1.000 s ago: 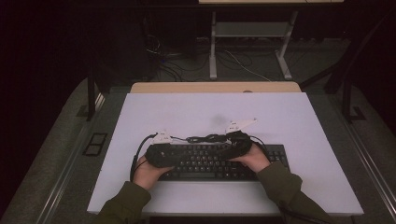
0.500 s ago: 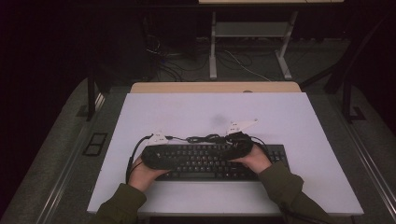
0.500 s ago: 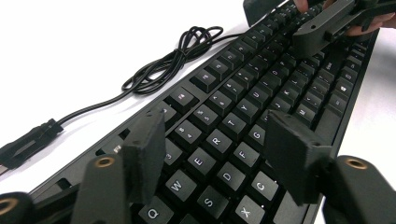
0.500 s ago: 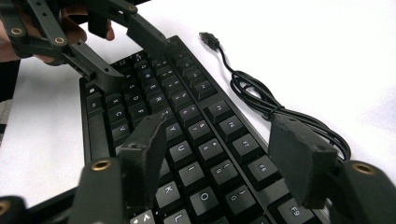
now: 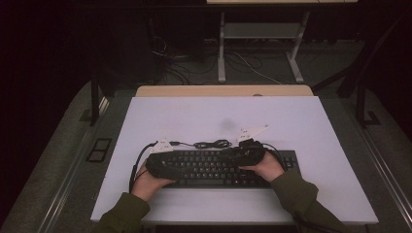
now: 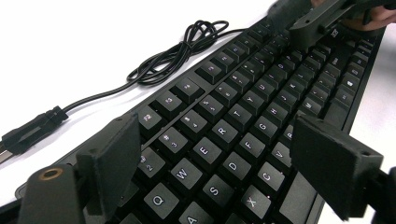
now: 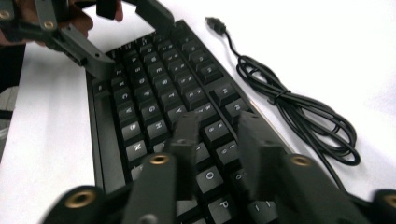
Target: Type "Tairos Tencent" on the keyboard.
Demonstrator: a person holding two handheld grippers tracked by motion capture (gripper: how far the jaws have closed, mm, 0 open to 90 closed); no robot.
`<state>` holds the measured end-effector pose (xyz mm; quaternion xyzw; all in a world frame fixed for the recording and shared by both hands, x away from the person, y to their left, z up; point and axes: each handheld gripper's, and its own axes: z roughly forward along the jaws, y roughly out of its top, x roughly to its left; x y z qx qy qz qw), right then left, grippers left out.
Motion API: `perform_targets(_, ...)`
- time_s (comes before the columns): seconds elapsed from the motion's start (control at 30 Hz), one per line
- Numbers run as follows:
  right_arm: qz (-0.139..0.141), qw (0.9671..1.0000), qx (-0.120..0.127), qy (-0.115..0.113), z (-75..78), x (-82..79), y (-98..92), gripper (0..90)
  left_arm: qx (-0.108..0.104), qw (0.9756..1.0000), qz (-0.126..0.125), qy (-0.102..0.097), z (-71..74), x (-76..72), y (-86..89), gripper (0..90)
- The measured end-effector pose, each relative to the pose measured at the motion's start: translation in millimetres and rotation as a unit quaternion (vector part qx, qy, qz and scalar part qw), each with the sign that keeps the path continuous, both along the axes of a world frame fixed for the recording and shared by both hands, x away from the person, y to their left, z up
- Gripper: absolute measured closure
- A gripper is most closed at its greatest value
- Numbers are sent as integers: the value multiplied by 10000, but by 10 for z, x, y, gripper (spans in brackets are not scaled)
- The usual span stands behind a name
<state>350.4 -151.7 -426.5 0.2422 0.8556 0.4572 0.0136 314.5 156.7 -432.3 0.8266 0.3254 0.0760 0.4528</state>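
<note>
A black keyboard (image 5: 209, 167) lies along the near side of the white table (image 5: 218, 116). Its black cable (image 5: 211, 143) is coiled just behind it. My left gripper (image 5: 172, 167) hovers over the keyboard's left end. In the left gripper view (image 6: 219, 163) its jaws stand wide open above the Q-W-E-R keys (image 6: 205, 151), holding nothing. My right gripper (image 5: 235, 155) is over the keys right of the middle. In the right gripper view (image 7: 219, 144) its jaws are close together, with a narrow gap and nothing between them.
The cable's plug (image 7: 215, 21) lies loose on the table behind the keyboard. A wooden strip (image 5: 223, 91) runs along the table's far edge. Beyond it are metal legs (image 5: 222, 48) and floor cables. Bare white table extends behind and to both sides.
The left hand and gripper have drifted slightly left and nearer along the keyboard's left end. The right gripper and the keyboard look unmoved.
</note>
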Motion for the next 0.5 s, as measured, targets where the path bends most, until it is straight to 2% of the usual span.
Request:
perform_targets(0.23, 184, 9997, -161, 41, -2, -4, -10, 886, -15, 10000, 39, 0, -7, -1, 8, 129)
perform_targets(0.5, 274, 9991, -318, 72, -44, 0, -4, 891, 13, 10000, 44, -50, -3, -3, 6, 113)
